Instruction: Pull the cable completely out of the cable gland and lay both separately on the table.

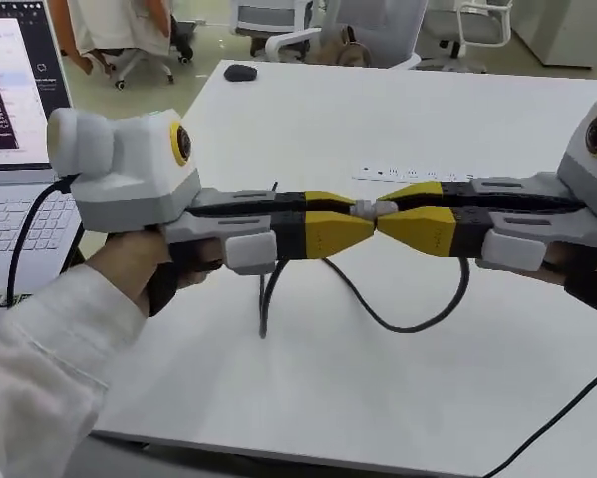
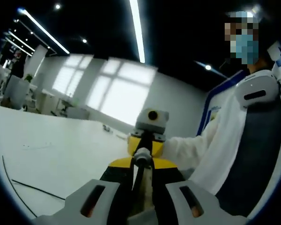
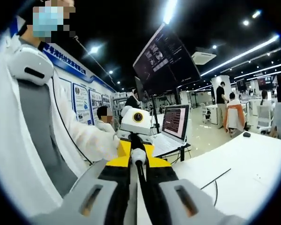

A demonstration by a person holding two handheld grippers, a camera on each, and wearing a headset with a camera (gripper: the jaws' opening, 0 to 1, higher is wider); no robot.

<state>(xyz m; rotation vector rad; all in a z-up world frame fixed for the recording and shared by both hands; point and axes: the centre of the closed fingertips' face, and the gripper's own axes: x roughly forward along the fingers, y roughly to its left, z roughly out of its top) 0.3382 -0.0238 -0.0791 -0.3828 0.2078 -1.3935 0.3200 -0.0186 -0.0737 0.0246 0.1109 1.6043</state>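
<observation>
The left gripper [image 1: 362, 215] and right gripper [image 1: 387, 214] were held level above the table, tip to tip. Each pair of jaws was closed around the cable [image 1: 408, 327], with the cable gland [image 1: 373, 209] between the tips. The left hand [image 1: 129, 264] gripped its handle.

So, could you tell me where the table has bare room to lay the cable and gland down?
The far table between the mouse and the white power strip is bare, as is the near-left corner. The middle is crowded: the black cable loops under the left gripper and right gripper, meeting at the cable gland.
</observation>
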